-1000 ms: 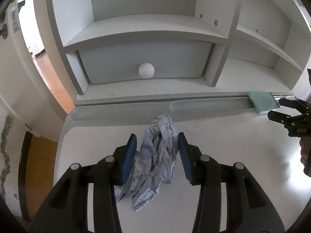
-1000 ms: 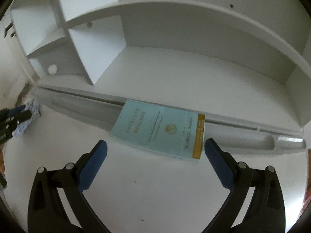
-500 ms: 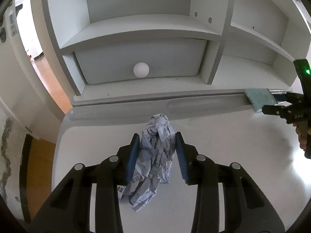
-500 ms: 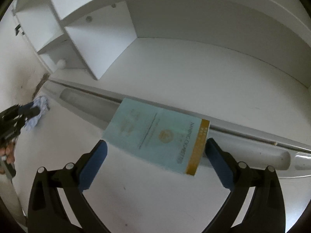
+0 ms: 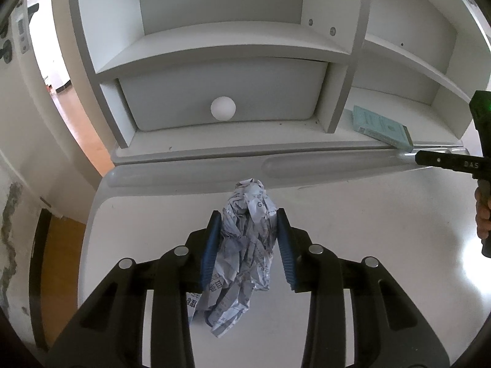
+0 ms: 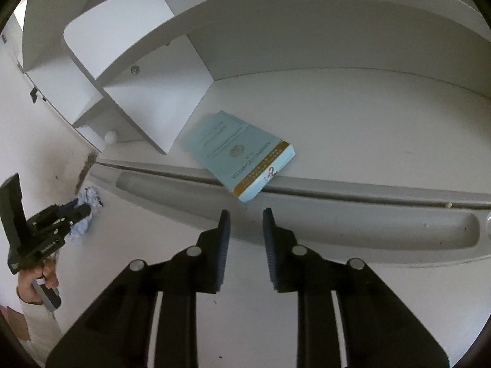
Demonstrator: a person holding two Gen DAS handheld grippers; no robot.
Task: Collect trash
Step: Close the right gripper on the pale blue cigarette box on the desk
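Observation:
My left gripper [image 5: 247, 227] is shut on a crumpled ball of printed paper [image 5: 245, 245] and holds it over the white desk [image 5: 368, 230]. It also shows at the far left of the right wrist view [image 6: 81, 210] with the paper [image 6: 89, 197]. A light blue cigarette box [image 6: 242, 153] lies on the lower shelf, its corner over the edge; it also shows in the left wrist view [image 5: 380, 125]. My right gripper [image 6: 244, 220] is nearly closed and empty, its fingertips just short of the box corner. It shows at the right edge of the left wrist view [image 5: 423, 157].
A white shelf unit [image 5: 233, 43] stands at the back of the desk. A drawer with a round white knob [image 5: 223, 108] sits under its left shelf. A long groove [image 6: 337, 214] runs along the desk's back. A doorway with a wood floor [image 5: 79, 122] lies to the left.
My right gripper's jaws have closed from wide open to a narrow gap, and the box now lies turned and farther back on the shelf. My left gripper has squeezed tighter on the paper.

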